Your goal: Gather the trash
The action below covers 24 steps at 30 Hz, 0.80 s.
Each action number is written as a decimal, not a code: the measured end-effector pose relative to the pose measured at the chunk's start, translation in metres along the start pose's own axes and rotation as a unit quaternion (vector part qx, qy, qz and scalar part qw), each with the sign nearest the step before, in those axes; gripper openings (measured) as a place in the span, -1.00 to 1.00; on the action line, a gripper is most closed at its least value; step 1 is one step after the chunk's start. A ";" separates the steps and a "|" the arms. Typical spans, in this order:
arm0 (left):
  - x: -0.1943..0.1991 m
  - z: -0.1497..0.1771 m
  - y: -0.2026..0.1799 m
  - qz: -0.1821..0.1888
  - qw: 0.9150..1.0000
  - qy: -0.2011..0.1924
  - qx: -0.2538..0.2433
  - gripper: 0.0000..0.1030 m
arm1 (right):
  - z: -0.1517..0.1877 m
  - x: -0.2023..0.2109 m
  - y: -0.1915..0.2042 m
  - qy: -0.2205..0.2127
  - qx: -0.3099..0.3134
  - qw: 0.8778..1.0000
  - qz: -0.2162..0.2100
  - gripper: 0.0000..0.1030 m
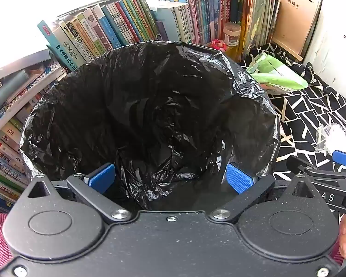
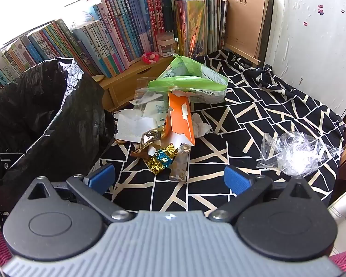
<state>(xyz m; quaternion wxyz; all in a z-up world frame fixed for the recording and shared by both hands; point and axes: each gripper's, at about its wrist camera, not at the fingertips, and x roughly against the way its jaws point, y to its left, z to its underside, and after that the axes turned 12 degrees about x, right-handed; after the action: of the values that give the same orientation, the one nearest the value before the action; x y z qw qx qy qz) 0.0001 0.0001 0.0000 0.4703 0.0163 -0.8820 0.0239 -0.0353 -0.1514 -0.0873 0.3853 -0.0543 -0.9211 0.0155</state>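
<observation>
A bin lined with a black plastic bag (image 1: 150,106) fills the left wrist view; my left gripper (image 1: 170,179) is open over its near rim, nothing between the blue pads. In the right wrist view the bin (image 2: 46,115) stands at the left. A heap of trash lies beside it: a green plastic bag (image 2: 191,80), an orange carton (image 2: 181,120), white paper (image 2: 133,124), gold and blue foil wrappers (image 2: 161,159), a crumpled tissue (image 2: 200,124). Crumpled clear plastic (image 2: 295,152) lies alone at the right. My right gripper (image 2: 169,179) is open, low over the cloth just short of the wrappers.
The black cloth with cream lines (image 2: 253,106) covers the surface. Rows of books (image 2: 117,34) stand along the back, with a small jar (image 2: 165,45) and a wooden shelf (image 2: 131,78). A white wall (image 2: 311,34) closes the right side. Red striped sleeves show at the bottom corners.
</observation>
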 end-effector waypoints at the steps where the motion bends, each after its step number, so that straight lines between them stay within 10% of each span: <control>1: 0.000 0.000 0.000 -0.003 1.000 0.000 -0.002 0.99 | 0.000 0.000 0.000 -0.001 0.000 1.000 0.001 1.00; 24: 0.004 0.001 -0.001 0.005 1.000 -0.003 0.002 0.97 | 0.000 0.000 0.000 -0.002 0.002 1.000 0.002 1.00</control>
<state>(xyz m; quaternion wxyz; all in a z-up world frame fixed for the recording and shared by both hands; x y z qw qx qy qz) -0.0028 -0.0005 0.0030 0.4676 0.0130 -0.8834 0.0275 -0.0353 -0.1513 -0.0873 0.3833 -0.0556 -0.9218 0.0182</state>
